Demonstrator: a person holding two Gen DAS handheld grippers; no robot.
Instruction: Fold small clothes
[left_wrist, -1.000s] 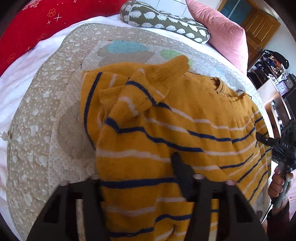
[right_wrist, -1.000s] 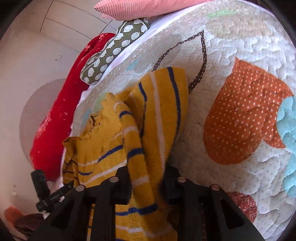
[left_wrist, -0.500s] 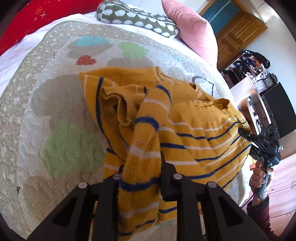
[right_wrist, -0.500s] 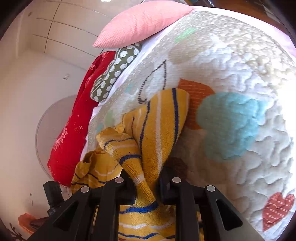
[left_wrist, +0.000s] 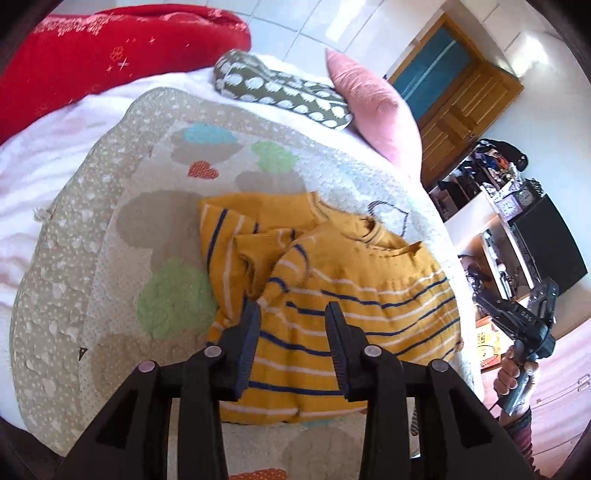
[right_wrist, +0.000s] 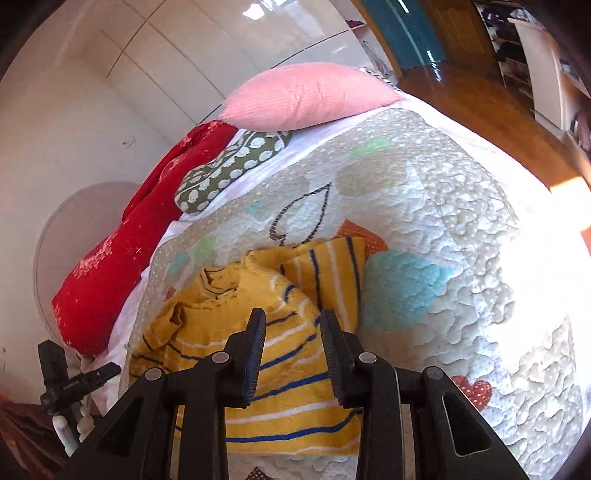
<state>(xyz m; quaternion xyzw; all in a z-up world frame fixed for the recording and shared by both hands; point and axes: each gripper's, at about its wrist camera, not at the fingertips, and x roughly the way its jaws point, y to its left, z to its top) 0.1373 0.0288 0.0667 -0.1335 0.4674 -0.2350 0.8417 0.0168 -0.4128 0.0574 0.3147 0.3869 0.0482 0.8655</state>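
One yellow striped sweater (left_wrist: 332, 295) lies on one quilt (left_wrist: 110, 236). Two tongs, left tongs (left_wrist: 293, 325) and right tongs (right_wrist: 293, 332), both released above it; three pillows behind.

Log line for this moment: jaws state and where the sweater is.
left gripper: jaws open, empty | right gripper: jaws open, empty | yellow striped sweater: lying on quilt, sleeves folded in, not held

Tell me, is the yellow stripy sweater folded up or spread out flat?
Partly folded. The sweater has both sleeves turned in over its front, but its body lies full length on the quilt.
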